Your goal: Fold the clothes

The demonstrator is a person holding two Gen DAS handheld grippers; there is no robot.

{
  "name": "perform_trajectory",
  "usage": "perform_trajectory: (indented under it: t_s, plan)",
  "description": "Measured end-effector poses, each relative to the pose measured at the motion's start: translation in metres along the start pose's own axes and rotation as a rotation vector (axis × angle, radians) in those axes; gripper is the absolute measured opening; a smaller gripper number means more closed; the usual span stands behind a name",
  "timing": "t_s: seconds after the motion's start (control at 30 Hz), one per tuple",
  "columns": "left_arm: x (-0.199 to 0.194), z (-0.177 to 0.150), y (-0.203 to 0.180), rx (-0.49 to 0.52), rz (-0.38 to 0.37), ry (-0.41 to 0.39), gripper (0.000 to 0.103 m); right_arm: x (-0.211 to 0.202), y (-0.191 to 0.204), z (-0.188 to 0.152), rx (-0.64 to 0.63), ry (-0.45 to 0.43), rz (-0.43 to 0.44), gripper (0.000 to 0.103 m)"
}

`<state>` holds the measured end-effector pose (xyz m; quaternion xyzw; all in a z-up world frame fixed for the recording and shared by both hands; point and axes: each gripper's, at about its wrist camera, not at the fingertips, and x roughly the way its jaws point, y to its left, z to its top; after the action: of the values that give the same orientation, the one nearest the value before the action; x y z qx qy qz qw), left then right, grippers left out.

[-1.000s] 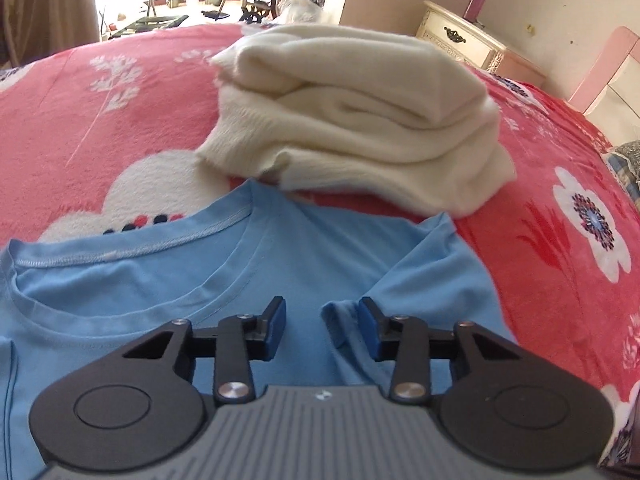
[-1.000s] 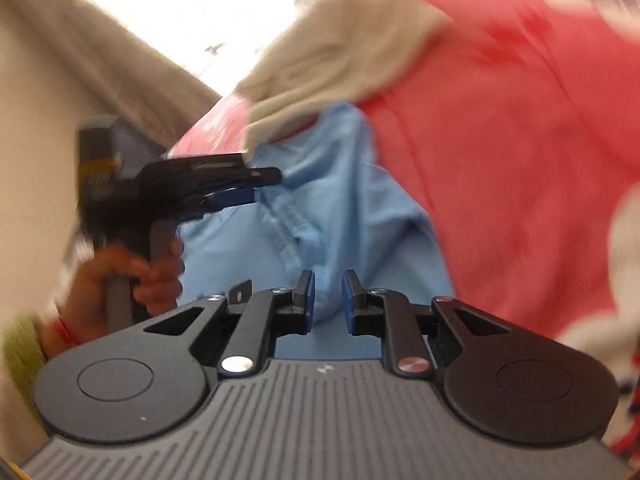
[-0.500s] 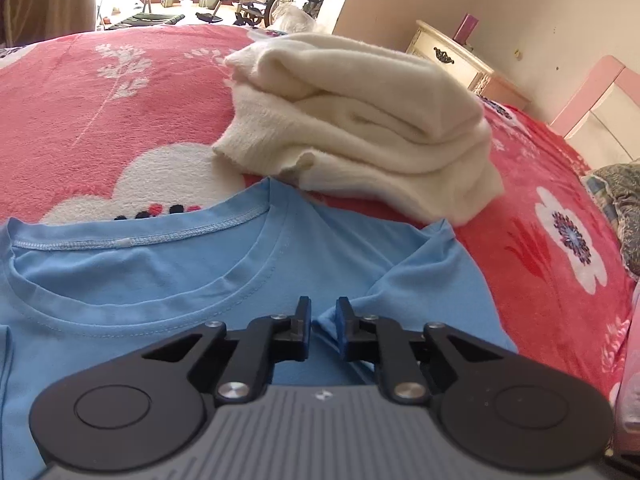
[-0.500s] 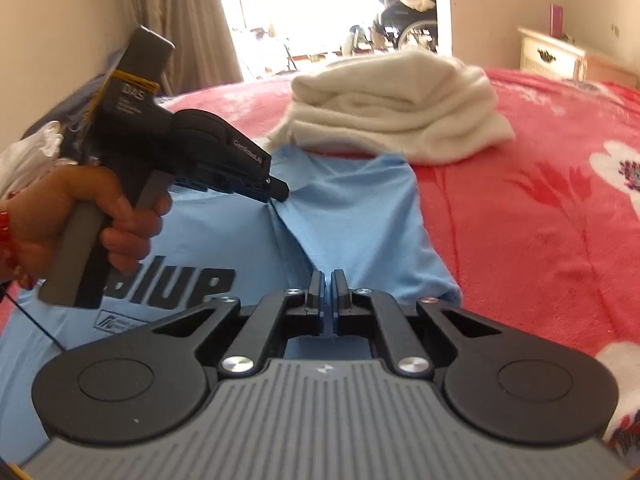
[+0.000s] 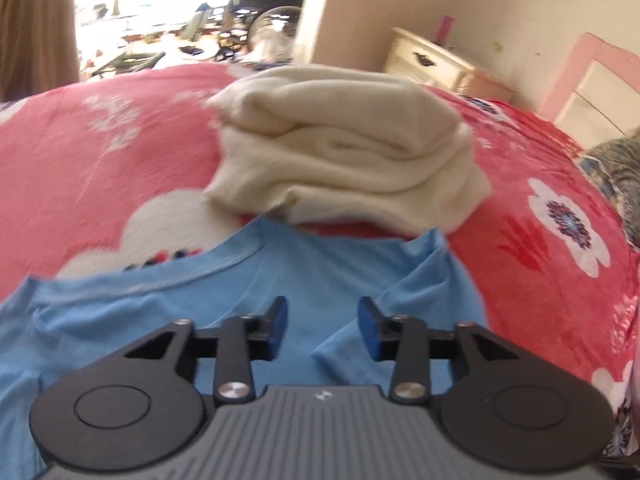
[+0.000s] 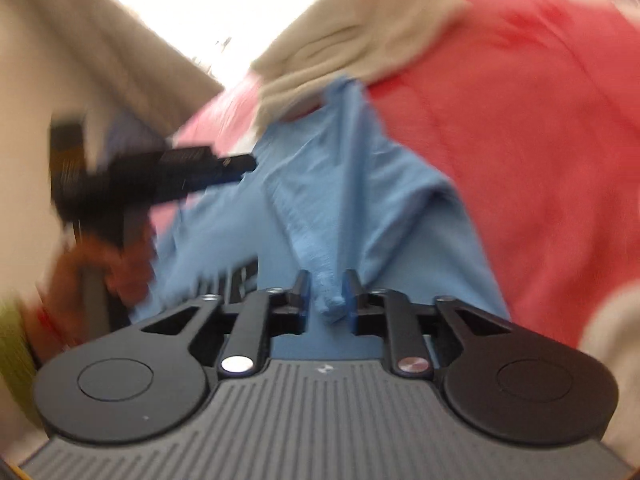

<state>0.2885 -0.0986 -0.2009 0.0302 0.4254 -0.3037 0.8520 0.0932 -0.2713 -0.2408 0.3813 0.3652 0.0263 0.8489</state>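
A light blue T-shirt [image 5: 312, 280] lies on the red flowered bedspread [image 5: 100, 168], neckline toward the left. My left gripper [image 5: 323, 328] hovers over its shoulder area. Its jaws are opening, with flat cloth below them and nothing pinched. In the right wrist view, which is blurred, the T-shirt [image 6: 380, 208] is pulled up into a ridge. The end of that fold sits between the jaws of my right gripper [image 6: 326, 298]. Those jaws are also opening, and a gap shows beside the left pad. The left gripper [image 6: 244, 166] shows there too, held by a hand [image 6: 100, 264].
A folded cream garment [image 5: 344, 160] sits just beyond the shirt's collar, also seen as the cream garment [image 6: 352, 44]. A cream nightstand [image 5: 436, 64] and a pink headboard [image 5: 592, 76] stand at the back right. Grey fabric [image 5: 624, 168] lies at the right edge.
Both grippers were nearly shut half a second ago and now stand apart. The right wrist view has rolled and blurred. A raised fold of blue shirt now sits between the right jaws.
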Motion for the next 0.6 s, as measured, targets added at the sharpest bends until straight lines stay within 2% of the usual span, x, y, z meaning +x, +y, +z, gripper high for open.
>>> perform_trajectory:
  t_s: [0.13, 0.27, 0.3, 0.37, 0.4, 0.43, 0.47, 0.53, 0.6]
  plan:
    - [0.024, 0.017, -0.029, 0.057, -0.048, 0.0, 0.049, 0.0, -0.026, 0.007, 0.177, -0.032, 0.009, 0.029]
    - [0.051, 0.03, -0.054, 0.111, -0.07, 0.023, 0.049, 0.004, -0.045, 0.009, 0.331, -0.073, 0.057, 0.029]
    - [0.057, 0.033, -0.058, 0.121, -0.067, 0.029, 0.048, 0.004, -0.05, 0.01, 0.367, -0.085, 0.074, 0.029]
    - [0.069, 0.037, -0.062, 0.11, -0.077, 0.051, 0.039, 0.005, -0.055, 0.008, 0.396, -0.109, 0.098, 0.029]
    - [0.074, 0.039, -0.061, 0.086, -0.086, 0.065, 0.033, 0.006, -0.057, 0.007, 0.406, -0.121, 0.11, 0.029]
    - [0.079, 0.04, -0.059, 0.054, -0.098, 0.079, 0.016, 0.007, -0.059, 0.006, 0.416, -0.133, 0.121, 0.026]
    - [0.083, 0.041, -0.055, 0.011, -0.112, 0.094, 0.005, 0.007, -0.062, 0.004, 0.425, -0.144, 0.13, 0.024]
    - [0.084, 0.041, -0.038, -0.113, -0.152, 0.086, 0.004, 0.004, -0.066, -0.002, 0.441, -0.165, 0.144, 0.007]
    - [0.083, 0.04, -0.018, -0.248, -0.198, 0.068, 0.004, 0.001, -0.071, -0.008, 0.457, -0.186, 0.158, 0.003]
